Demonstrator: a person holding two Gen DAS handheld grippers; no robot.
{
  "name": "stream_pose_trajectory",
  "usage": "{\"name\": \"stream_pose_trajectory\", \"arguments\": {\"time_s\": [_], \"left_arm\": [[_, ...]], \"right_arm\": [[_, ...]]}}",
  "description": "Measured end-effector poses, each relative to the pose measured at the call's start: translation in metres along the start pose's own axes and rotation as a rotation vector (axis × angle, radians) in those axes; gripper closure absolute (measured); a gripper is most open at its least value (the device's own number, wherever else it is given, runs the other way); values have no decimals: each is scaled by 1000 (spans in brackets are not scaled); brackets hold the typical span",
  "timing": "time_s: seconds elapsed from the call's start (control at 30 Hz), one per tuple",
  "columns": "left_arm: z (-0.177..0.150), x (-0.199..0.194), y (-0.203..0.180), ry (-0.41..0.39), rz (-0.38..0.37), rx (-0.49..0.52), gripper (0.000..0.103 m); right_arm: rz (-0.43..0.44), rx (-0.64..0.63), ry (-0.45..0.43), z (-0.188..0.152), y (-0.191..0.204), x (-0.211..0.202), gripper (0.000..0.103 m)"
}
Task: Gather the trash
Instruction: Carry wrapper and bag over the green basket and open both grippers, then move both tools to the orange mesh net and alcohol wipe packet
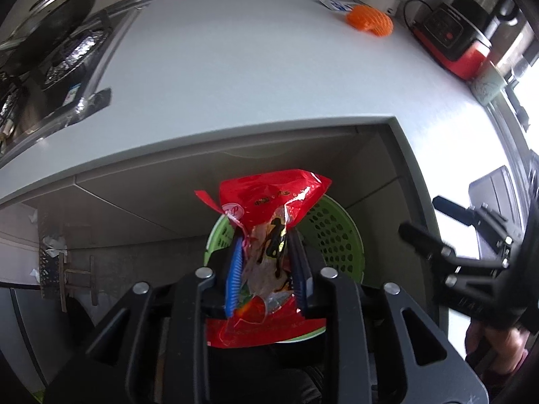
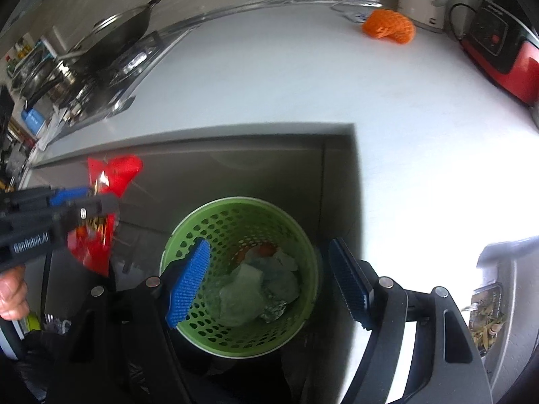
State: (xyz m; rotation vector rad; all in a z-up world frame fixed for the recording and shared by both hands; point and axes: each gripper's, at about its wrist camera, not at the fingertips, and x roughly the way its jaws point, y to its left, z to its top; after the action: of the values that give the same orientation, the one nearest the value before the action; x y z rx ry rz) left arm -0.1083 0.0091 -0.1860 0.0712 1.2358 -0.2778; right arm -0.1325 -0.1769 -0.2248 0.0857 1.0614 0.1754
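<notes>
While the left wrist view is looking down past the edge of the pale grey worktop (image 1: 252, 67), the left claw (image 1: 266, 266) is gripping a crinkled red plastic snack wrapper (image 1: 269, 208) between its blue ribbed pads (image 1: 234, 276), just above the round green perforated plastic bin (image 1: 333, 232) sitting below the worktop's edge. At the far right an orange foam net sleeve (image 1: 370, 20) is lying on the worktop. The right claw (image 1: 434, 222) is showing at the right edge, with nothing in it.

From the right wrist view, the right claw (image 2: 269, 282) is standing wide apart and empty over the green bin (image 2: 235, 336), which is holding crumpled pale wrappers and foil (image 2: 259, 286). To the left, the left claw (image 2: 97, 198) is clamping the red wrapper (image 2: 114, 171), left of the bin's rim.
</notes>
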Motion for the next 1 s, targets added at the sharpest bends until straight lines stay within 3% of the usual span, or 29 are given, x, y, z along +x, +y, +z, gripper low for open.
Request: {"name": "stream_pose_trajectory", "arguments": {"time_s": [0.1, 0.3, 0.47, 0.83, 0.93, 1.0], "left_arm": [[-3, 8, -10, 36, -21, 37, 54], [-9, 29, -19, 123, -53, 52, 46], [-11, 38, -23, 162, -65, 50, 31], [-2, 27, -26, 105, -49, 66, 21], [7, 19, -25, 64, -32, 63, 17], [14, 13, -24, 36, -18, 67, 14]], "right_arm": [[-13, 25, -14, 1, -10, -5, 29], [-28, 53, -27, 0, -25, -10, 29], [-33, 63, -28, -3, -30, -11, 29], [-39, 83, -56, 1, -37, -19, 28], [-60, 89, -81, 5, -38, -26, 16], [-77, 88, -106, 10, -38, -33, 13]]}}
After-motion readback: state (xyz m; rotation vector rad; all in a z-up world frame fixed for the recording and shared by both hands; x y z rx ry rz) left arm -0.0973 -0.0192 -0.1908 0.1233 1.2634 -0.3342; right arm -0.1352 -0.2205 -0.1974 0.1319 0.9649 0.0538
